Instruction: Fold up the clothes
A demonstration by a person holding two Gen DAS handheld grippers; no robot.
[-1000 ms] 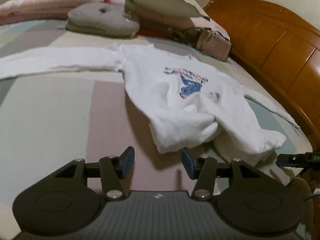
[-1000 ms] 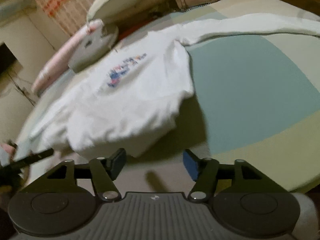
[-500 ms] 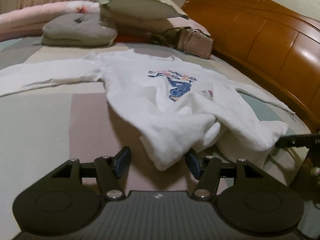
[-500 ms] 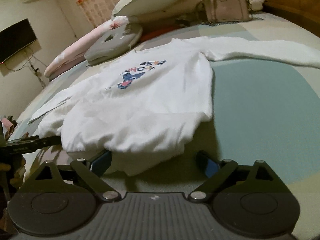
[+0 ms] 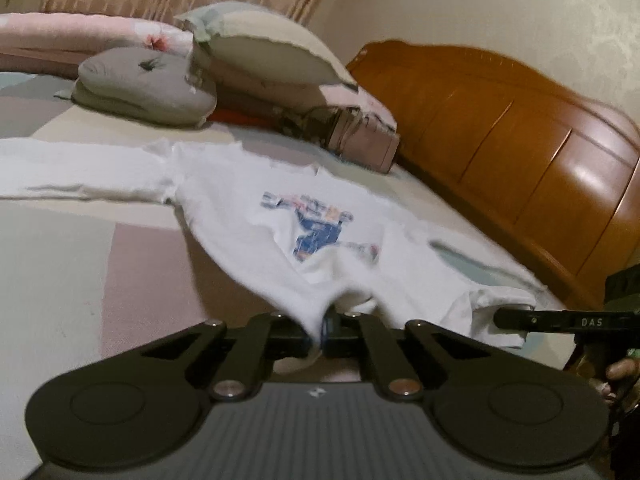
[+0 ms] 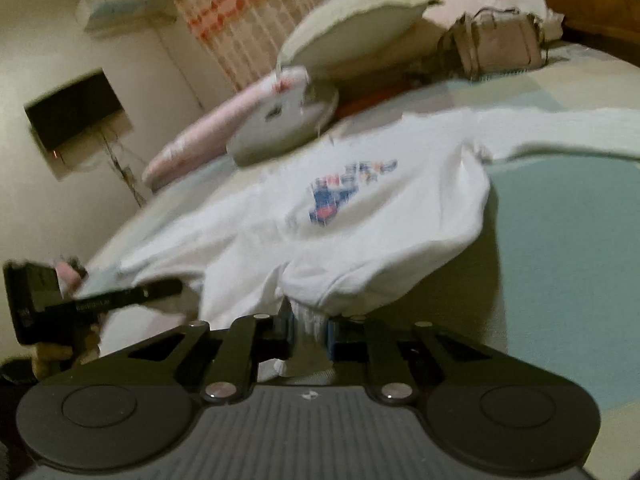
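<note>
Right now both my grippers pinch the bottom hem of a white sweatshirt [image 5: 280, 216] w/ a blue chest print, lying front-up on a bed [image 5: 60, 280] w/ a pastel block-pattern cover. My left gripper [image 5: 323, 330] has its jaws pressed together on the hem's left part; my right gripper [image 6: 310, 330] clamps a bunched bit of ribbed hem. Sleeves stretch outward. Pillows [image 5: 256, 48] & a pinkish bag [image 5: 360, 140] sit beyond the collar, beside a wooden headboard [image 5: 520, 152].
</note>
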